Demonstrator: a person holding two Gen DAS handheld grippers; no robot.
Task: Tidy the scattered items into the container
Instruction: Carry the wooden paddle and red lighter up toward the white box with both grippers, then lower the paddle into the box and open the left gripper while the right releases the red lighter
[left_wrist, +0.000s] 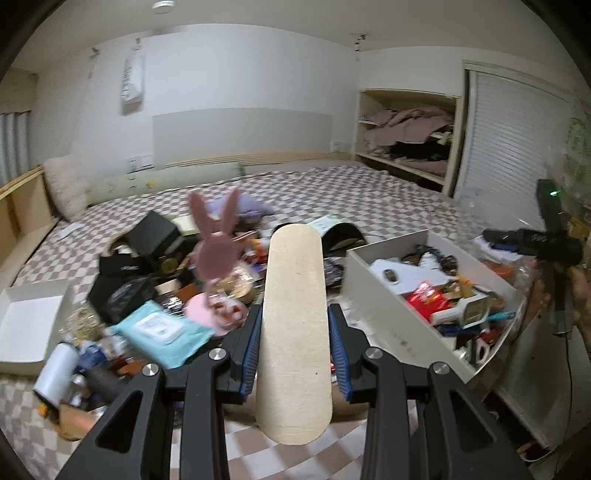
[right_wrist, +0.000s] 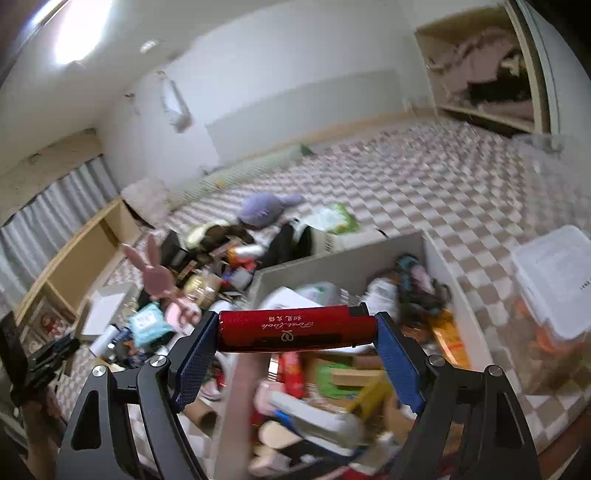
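Note:
My left gripper (left_wrist: 294, 341) is shut on a long beige oval board (left_wrist: 294, 325) that points forward over the bed. To its right lies the white container (left_wrist: 373, 273), filled with mixed items. My right gripper (right_wrist: 297, 343) is shut on a red tube with gold lettering (right_wrist: 297, 329), held crosswise above the same white container (right_wrist: 332, 258). Left of the container, a pile of scattered items holds a pink bunny-eared stand (left_wrist: 216, 251), a light-blue wipes pack (left_wrist: 162, 330) and black boxes (left_wrist: 153, 232). In the right wrist view the pink bunny-eared stand (right_wrist: 155, 277) shows at the left.
A checkered bedspread (left_wrist: 332, 184) covers the bed. An open white box (left_wrist: 26, 321) lies at the left, and shelves with clothes (left_wrist: 406, 136) stand at the back right. A clear lidded tub (right_wrist: 550, 280) sits right of the container. A purple cap (right_wrist: 260, 208) lies beyond the pile.

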